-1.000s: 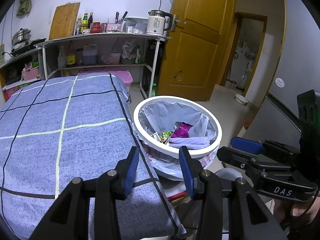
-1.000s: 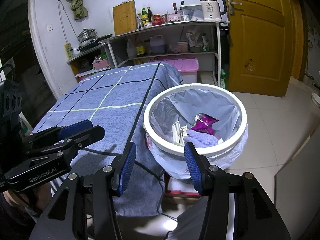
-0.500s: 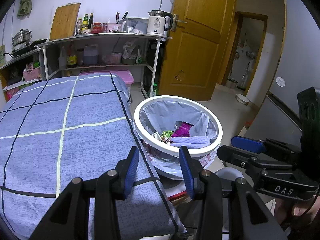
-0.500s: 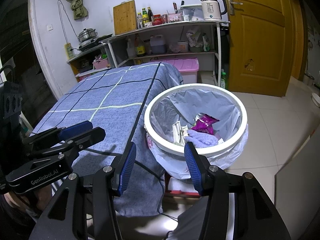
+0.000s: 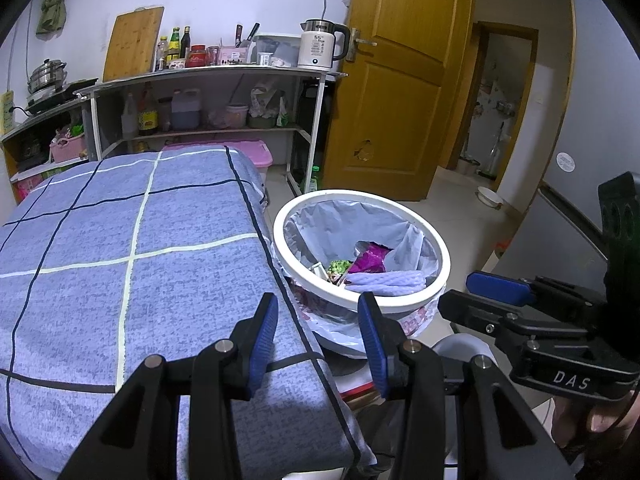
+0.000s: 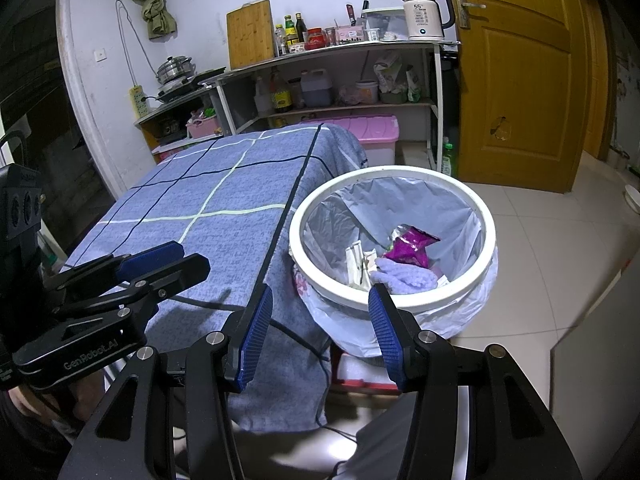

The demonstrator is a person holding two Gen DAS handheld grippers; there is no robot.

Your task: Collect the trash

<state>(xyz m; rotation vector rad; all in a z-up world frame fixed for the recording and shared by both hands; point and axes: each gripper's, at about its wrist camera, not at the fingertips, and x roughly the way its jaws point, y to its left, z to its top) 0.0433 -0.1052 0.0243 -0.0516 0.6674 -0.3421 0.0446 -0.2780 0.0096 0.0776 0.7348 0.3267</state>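
Left wrist view looks down over a table draped in a blue checked cloth [image 5: 132,248], and the left gripper [image 5: 318,342] hangs above the cloth's near corner with its blue-padded jaws spread apart and nothing between them. Just beyond the table's edge stands a round white trash bin [image 5: 400,304] lined with a pale plastic bag; inside lie a purple snack wrapper [image 5: 370,258], a lavender cloth [image 5: 384,282] and some green and white scraps. Off to the side in this view the right gripper [image 5: 472,292] points toward the bin, a hand [image 5: 592,420] wrapped around its handle. From the right wrist view the right gripper's own jaws also stand apart and empty, framing the near rim of the bin, with the wrapper and the lavender cloth sitting low in the bag. The left gripper shows there at the side, over the cloth. The cloth itself is bare on top. Behind the table a metal shelf unit [image 6: 352,46] carries a wooden cutting board [image 6: 250,34], sauce bottles and a white electric kettle [image 6: 426,12]; a pink storage box [image 6: 368,128] sits beneath it, and a yellow wooden door [image 6: 520,72] stands beside the shelves.
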